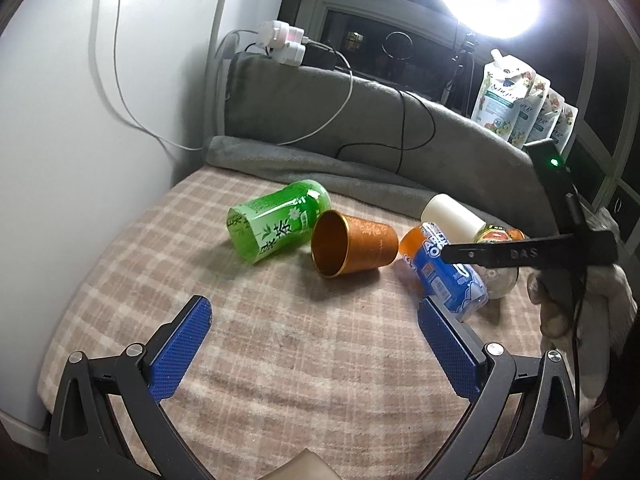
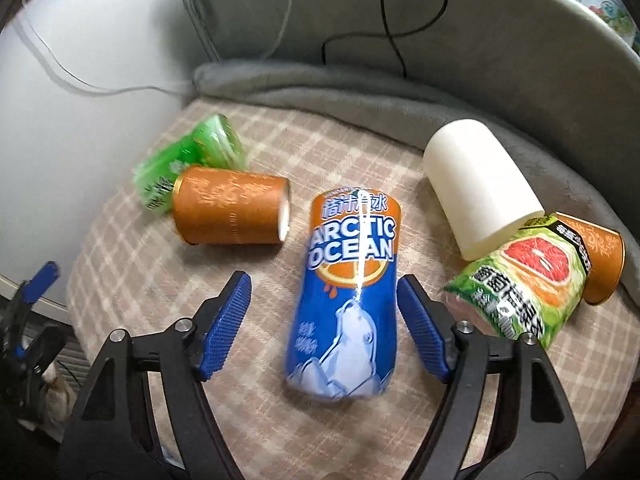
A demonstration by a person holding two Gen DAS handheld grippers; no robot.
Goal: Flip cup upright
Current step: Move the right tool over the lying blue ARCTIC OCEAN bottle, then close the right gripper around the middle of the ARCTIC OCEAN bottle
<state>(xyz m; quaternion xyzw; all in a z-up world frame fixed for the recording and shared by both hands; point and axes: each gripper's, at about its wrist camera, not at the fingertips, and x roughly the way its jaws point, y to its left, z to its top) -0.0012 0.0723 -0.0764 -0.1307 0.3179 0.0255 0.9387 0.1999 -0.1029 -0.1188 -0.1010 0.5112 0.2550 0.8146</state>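
An orange-brown cup point(image 1: 354, 249) lies on its side on the checked cloth, its mouth toward my left gripper; it also shows in the right wrist view point(image 2: 230, 210). My left gripper point(image 1: 314, 318) is open and empty, a short way in front of it. A white cup point(image 2: 478, 188) lies on its side at the right, also in the left wrist view point(image 1: 450, 216). A second orange cup point(image 2: 600, 258) lies at the far right, partly hidden. My right gripper point(image 2: 324, 300) is open, its fingers on either side of a lying blue Arctic Ocean bottle point(image 2: 348, 296), not touching.
A green tea bottle point(image 1: 276, 220) lies behind the orange cup. A grapefruit-label bottle point(image 2: 524, 280) lies at the right. A grey blanket point(image 1: 320, 120) with cables rims the back. A white wall point(image 1: 60, 120) is on the left. Refill pouches point(image 1: 512, 100) stand at back right.
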